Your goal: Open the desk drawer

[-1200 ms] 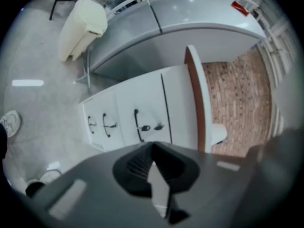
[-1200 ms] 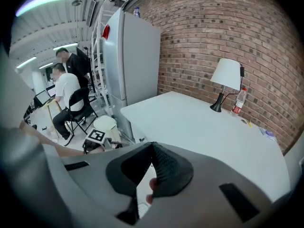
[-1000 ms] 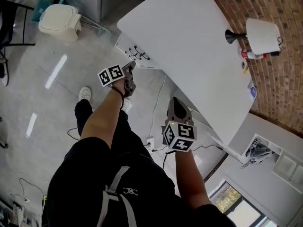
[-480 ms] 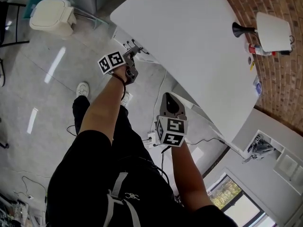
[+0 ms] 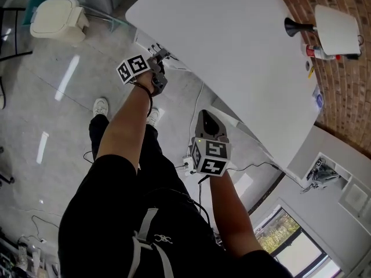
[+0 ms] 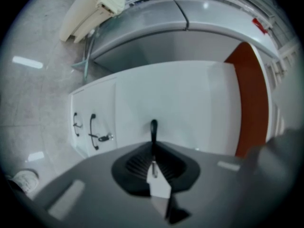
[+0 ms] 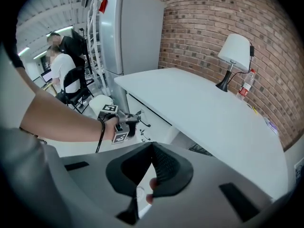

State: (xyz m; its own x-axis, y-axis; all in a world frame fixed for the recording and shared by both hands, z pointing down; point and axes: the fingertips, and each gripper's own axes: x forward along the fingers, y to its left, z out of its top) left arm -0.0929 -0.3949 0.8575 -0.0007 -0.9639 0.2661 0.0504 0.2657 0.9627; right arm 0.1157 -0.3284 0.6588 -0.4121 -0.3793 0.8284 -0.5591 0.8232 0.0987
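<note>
Now, left gripper (image 5: 158, 59) jaws clamp drawer handle (image 6: 153, 126) under desk (image 5: 232, 51) edge, right gripper (image 5: 208, 121) closed

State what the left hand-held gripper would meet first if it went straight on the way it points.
The black drawer handle on the white desk, right at the left hand-held gripper's jaw tips; whether they already touch is unclear.

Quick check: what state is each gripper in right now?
Left gripper: closed on the drawer handle.
Right gripper: closed, holding nothing.
</note>
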